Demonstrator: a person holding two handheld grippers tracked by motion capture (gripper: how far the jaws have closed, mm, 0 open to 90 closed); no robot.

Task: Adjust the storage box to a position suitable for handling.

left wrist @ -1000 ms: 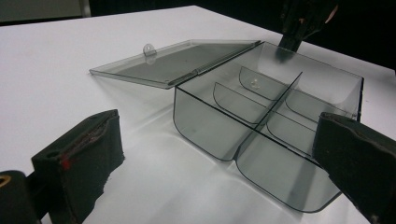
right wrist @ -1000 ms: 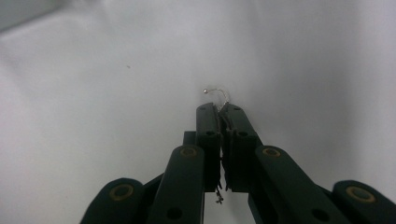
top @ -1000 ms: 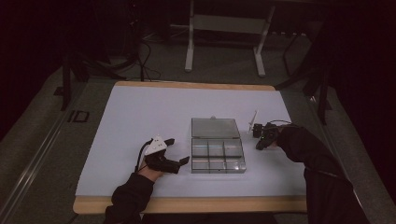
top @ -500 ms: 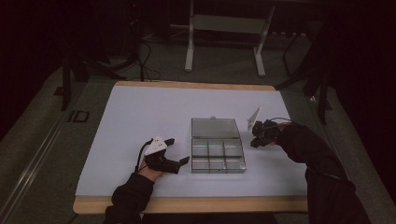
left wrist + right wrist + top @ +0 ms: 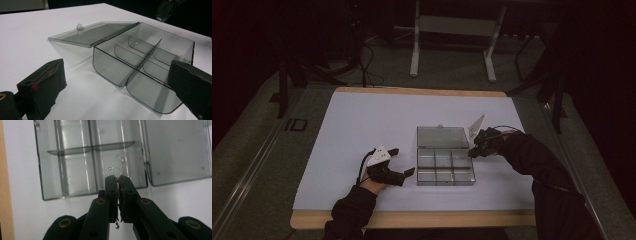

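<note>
High view: your clear compartment box (image 5: 445, 164) sits mid-table with its lid (image 5: 442, 136) folded flat behind it, and bare white table (image 5: 362, 120) lies wide to the left and back. No writing is readable. Your left gripper (image 5: 404, 162) rests spread beside the box's left wall, holding nothing. Your right gripper (image 5: 117, 178) hangs over the box's right edge, clenched on a small curved wire hook (image 5: 115, 169).

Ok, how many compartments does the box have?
6, in the box: three along the lid side, three along the near side, split by one long divider. None look hidden.
</note>
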